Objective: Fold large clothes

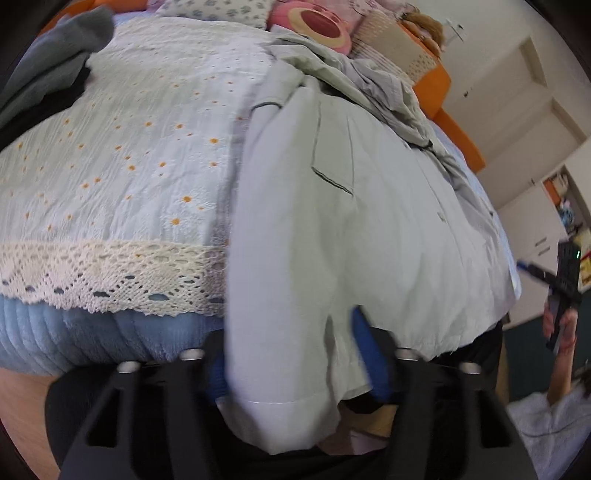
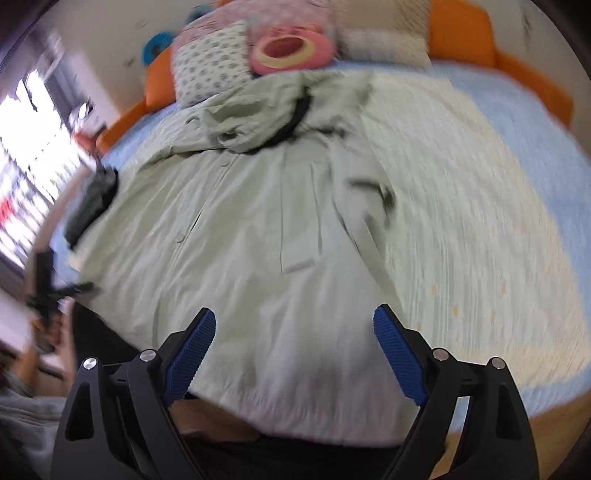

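Observation:
A large pale green coat (image 2: 266, 221) lies spread on the bed, collar toward the pillows, hem hanging over the near edge. It also shows in the left wrist view (image 1: 369, 221), where a sleeve (image 1: 280, 332) hangs down between my left gripper's jaws. My left gripper (image 1: 291, 354) stands wide, its blue pads (image 1: 373, 354) partly hidden by the cloth; I cannot tell whether it grips. My right gripper (image 2: 295, 354) is open and empty above the coat's hem. It also shows far right in the left wrist view (image 1: 565, 284).
A daisy-print coverlet with a lace edge (image 1: 110, 280) covers the blue bedding (image 1: 92, 339). Pillows and a pink plush (image 2: 291, 48) sit at the orange headboard (image 2: 461, 33). Dark clothes (image 1: 44, 74) lie at the far left. A dark garment (image 2: 92, 199) lies beside the coat.

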A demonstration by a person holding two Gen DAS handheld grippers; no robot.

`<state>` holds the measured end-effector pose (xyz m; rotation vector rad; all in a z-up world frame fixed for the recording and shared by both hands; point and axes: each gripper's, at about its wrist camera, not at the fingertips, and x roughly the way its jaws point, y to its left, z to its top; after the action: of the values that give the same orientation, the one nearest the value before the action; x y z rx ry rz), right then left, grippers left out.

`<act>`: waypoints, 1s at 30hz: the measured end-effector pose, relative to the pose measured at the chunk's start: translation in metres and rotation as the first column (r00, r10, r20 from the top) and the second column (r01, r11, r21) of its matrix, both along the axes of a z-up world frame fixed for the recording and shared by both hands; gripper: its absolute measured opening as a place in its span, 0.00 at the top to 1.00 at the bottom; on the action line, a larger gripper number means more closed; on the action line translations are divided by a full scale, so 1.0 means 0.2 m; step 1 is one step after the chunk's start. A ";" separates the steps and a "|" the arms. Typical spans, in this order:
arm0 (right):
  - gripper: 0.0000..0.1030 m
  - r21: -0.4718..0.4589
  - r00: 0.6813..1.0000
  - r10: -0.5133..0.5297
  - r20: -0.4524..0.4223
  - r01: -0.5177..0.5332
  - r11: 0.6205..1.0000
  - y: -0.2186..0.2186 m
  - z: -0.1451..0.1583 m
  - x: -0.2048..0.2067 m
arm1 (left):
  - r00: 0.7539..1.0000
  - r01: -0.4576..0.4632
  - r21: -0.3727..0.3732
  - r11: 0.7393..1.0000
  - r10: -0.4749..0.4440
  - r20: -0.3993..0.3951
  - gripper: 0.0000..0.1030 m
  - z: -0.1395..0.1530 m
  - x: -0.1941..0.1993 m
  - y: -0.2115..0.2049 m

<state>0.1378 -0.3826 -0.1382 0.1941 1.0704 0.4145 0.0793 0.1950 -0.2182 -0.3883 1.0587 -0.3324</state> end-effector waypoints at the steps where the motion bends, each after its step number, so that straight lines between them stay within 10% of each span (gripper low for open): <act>1: 0.16 0.018 1.000 -0.016 -0.024 0.016 1.000 -0.04 -0.01 -0.03 | 1.000 -0.010 -0.009 1.000 0.010 0.000 0.70 0.00 -0.01 0.01; 7: 0.16 -0.050 0.995 -0.073 -0.062 0.070 0.996 -0.15 -0.05 -0.13 | 0.999 -0.034 -0.039 0.999 0.034 -0.004 0.74 0.01 -0.04 0.02; 13: 0.16 -0.122 0.995 -0.043 -0.093 0.031 0.992 -0.09 -0.14 -0.12 | 1.000 -0.011 -0.014 1.000 0.011 0.010 0.55 0.06 -0.03 -0.07; 18: 0.16 -0.330 0.994 -0.063 -0.087 0.031 0.943 -0.03 -0.24 -0.11 | 0.999 -0.005 -0.005 1.000 0.005 0.038 0.51 0.09 -0.06 -0.10; 30: 0.42 -0.001 0.971 -0.146 -0.189 0.149 0.989 -0.18 -0.29 -0.11 | 0.999 0.013 0.040 0.999 -0.015 0.052 0.35 0.13 -0.06 -0.19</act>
<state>0.1165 -0.4184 -0.1965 0.3279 1.2313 0.2727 0.0680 0.1568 -0.1914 -0.3350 1.0153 -0.3321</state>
